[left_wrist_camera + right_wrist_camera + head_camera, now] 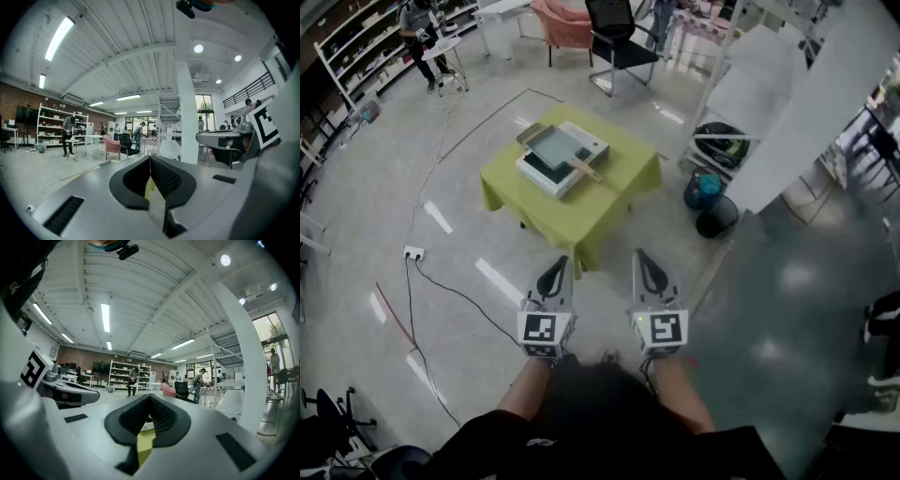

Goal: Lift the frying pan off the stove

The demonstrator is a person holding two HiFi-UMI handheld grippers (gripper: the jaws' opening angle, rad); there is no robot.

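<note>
Seen from above, a person stands well back from a table (609,202) draped in yellow-green cloth. On it sits a white portable stove (546,175) with a square frying pan (549,146), its wooden handle (584,170) angled toward the right. The left gripper (555,272) and right gripper (645,265) are held close to the body – both clenched on nothing. Likely risks: reaching the handle with the jaws unopened would nudge the pan, and a grip far out on the handle may let it tip

A black office chair (614,36) stands beside a pink armchair (565,22)
</note>
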